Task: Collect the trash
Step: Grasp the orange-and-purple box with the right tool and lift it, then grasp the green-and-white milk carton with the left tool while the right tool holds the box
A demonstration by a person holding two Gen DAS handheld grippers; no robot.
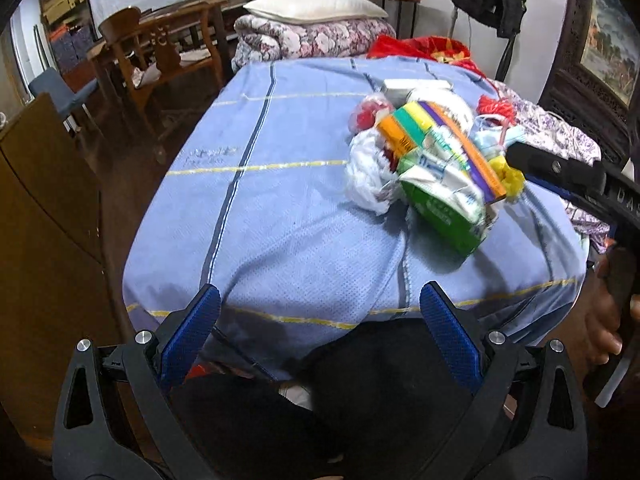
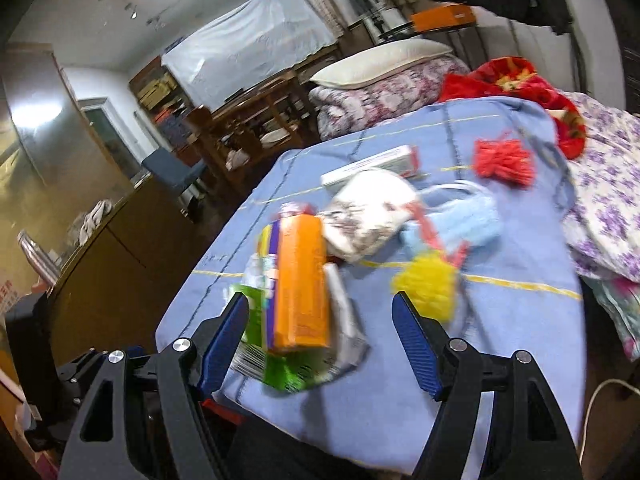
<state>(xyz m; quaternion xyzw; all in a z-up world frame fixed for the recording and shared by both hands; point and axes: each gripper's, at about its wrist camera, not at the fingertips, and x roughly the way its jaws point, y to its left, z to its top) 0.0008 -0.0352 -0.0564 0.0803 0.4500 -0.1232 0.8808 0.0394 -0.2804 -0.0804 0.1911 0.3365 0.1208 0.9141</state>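
A heap of trash lies on the blue bedsheet (image 1: 280, 208): an orange and purple carton (image 1: 460, 148), a green packet (image 1: 444, 212), a crumpled white plastic bag (image 1: 366, 176), blue face masks (image 1: 494, 138), a yellow tuft (image 1: 510, 174), a red tuft (image 1: 496, 106) and a white box (image 1: 412, 86). My left gripper (image 1: 320, 316) is open and empty over the sheet's near edge, short of the heap. My right gripper (image 2: 320, 324) is open, its fingers either side of the orange carton (image 2: 302, 280) and green packet (image 2: 288, 364), not closed on them. The yellow tuft (image 2: 428, 284) lies by its right finger.
A folded floral quilt (image 1: 312, 40) with a white pillow (image 1: 316, 8) lies at the bed's head, beside a red blanket (image 2: 520, 80). A purple floral cover (image 2: 608, 200) lies to the right. Wooden chairs (image 1: 160, 52) and a brown cabinet (image 1: 44, 200) stand left of the bed.
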